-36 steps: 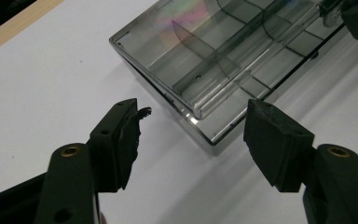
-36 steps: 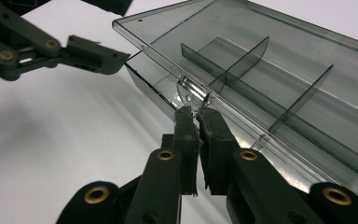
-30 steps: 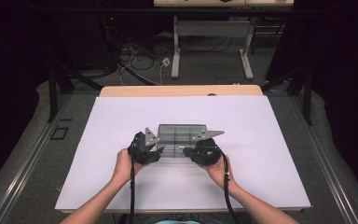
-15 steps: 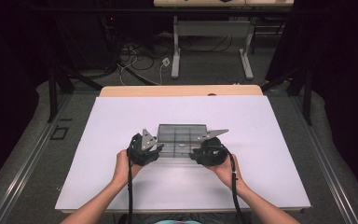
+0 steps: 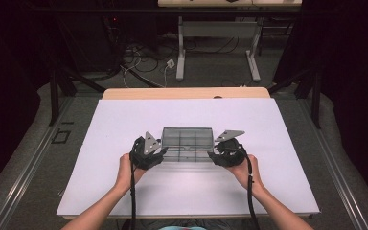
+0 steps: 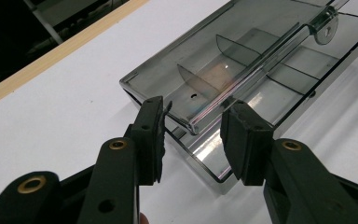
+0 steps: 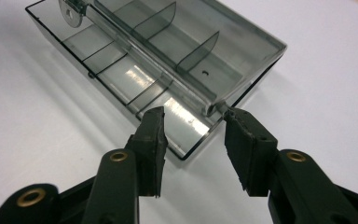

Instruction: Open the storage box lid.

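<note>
A smoky clear compartment box (image 5: 188, 141) lies on the white tabletop (image 5: 278, 129), its lid looking slightly lifted along the front edge. My left gripper (image 5: 163, 151) sits at the box's left end. In the left gripper view the box (image 6: 265, 51) has its lid corner between the left gripper (image 6: 193, 135) jaws, which have just been closing; a gap shows beside one pad. My right gripper (image 5: 213, 154) is at the right end. In the right gripper view its jaws (image 7: 193, 130) have just been opening, and the box (image 7: 191, 28) corner lies at their tips, unpressed.
A wooden strip (image 5: 187, 93) borders the table's far edge. Beyond it, cables (image 5: 143, 57) lie on the floor by the white legs of another table (image 5: 182, 52). White surface spreads on all sides of the box.
My right gripper has drawn back to the right from the box's end, and its jaws have spread apart. The left gripper has kept its place at the left end.
</note>
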`<state>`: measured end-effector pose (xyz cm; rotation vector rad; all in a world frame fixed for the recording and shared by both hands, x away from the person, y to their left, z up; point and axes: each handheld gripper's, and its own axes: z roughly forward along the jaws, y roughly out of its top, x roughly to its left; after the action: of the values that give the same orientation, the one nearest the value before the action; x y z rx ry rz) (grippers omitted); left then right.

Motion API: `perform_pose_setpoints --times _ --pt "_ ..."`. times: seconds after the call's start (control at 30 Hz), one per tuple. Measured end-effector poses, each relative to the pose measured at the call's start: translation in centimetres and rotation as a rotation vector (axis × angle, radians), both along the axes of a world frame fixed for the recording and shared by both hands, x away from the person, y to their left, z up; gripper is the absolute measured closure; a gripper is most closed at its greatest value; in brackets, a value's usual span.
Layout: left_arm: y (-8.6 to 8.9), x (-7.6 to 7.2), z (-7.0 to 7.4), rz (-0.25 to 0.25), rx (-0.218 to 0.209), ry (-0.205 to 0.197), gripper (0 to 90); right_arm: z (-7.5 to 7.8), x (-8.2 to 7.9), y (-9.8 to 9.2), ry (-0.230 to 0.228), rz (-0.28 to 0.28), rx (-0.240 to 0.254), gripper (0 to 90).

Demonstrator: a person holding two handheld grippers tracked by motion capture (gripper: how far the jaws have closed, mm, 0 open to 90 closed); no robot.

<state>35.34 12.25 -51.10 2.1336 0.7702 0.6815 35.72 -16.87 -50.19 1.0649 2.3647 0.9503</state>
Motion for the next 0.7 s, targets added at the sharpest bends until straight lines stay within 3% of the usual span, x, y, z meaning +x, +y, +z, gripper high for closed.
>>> perform_pose_setpoints --times 0.1,0.3,0.43,0.7 --pt "-0.03 0.00 -0.03 0.003 -0.007 0.001 59.3 0.18 0.02 0.33 -0.050 0.005 -0.023 56.8" --pt "0.13 0.04 0.31 -0.012 -0.011 -0.007 59.2 0.27 0.29 0.50 -0.069 -0.005 -0.029 56.8" --pt "-0.10 0.34 0.21 -0.009 -0.006 -0.027 58.7 0.60 0.59 0.30 -0.093 -0.029 -0.004 57.0" --pt "0.10 0.59 0.57 -0.006 -0.026 -0.045 61.0 0.86 0.96 0.43 -0.134 -0.006 0.002 59.8"
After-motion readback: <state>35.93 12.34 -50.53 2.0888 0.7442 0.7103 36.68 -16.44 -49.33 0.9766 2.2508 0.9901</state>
